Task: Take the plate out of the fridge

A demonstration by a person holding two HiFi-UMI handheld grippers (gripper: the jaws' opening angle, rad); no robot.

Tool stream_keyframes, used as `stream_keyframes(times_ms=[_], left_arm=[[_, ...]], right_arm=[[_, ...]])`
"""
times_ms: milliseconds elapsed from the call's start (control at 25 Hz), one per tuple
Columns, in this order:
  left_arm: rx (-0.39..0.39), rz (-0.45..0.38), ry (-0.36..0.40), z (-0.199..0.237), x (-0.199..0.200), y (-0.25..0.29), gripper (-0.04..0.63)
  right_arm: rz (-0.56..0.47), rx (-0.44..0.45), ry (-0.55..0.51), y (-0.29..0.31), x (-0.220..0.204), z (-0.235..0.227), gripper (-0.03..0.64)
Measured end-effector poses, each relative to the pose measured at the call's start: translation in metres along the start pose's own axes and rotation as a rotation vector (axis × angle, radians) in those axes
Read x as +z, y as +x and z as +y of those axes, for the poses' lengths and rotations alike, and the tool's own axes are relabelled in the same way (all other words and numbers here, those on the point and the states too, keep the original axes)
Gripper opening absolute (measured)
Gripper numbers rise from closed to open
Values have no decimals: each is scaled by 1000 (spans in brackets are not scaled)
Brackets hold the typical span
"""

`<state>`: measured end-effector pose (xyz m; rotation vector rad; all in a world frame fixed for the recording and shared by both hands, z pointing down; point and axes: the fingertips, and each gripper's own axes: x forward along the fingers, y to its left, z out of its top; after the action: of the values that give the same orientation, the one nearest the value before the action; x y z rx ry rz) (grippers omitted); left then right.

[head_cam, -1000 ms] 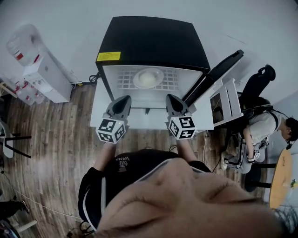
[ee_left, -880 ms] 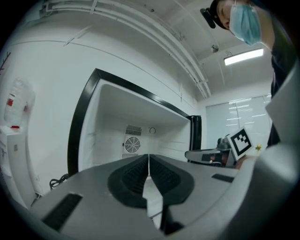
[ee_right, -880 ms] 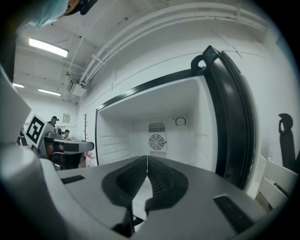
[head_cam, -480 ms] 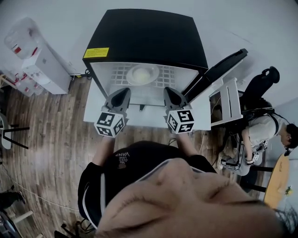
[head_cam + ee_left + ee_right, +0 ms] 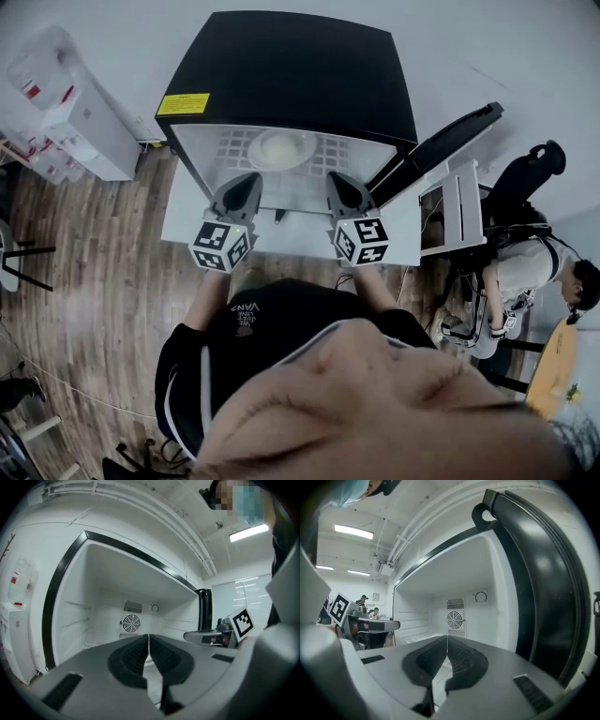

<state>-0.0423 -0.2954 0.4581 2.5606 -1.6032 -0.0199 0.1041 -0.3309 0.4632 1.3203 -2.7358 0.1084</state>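
Seemingly mid-approach, the left gripper (image 5: pixel 250 180) and right gripper (image 5: pixel 335 180) hover, jaws pressed together and empty, before the open fridge (image 5: pixel 291 66), its plate (image 5: pixel 281 148) at upper centre, so they likely must spread next.

On my far left, a white water dispenser (image 5: pixel 80 127) stands against the pale wall (image 5: pixel 525 56), with a clear water bottle (image 5: pixel 37 70) on top of it. Wooden floor (image 5: pixel 103 281) spreads out on my left and in front of me. On my right a person (image 5: pixel 525 272) sits just beside a black office chair (image 5: pixel 520 178). A round wooden table (image 5: pixel 553 370) lies nearer to me at the right edge. Overhead, a strip light (image 5: pixel 354 531) glows on the white ceiling (image 5: pixel 417 508).
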Motion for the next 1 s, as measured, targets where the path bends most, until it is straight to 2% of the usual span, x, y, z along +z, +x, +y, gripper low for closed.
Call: stream_keyframes(times_ms=[400, 800, 1000], left_arm=[[-31, 25, -21, 25, 5, 11, 17], [-72, 44, -26, 37, 6, 16, 17], [-69, 71, -45, 43, 1, 19, 17]], right_arm=[[0, -62, 30, 17, 3, 0, 12], [1, -90, 43, 29, 5, 8, 12], [6, -99, 43, 34, 5, 9, 12]])
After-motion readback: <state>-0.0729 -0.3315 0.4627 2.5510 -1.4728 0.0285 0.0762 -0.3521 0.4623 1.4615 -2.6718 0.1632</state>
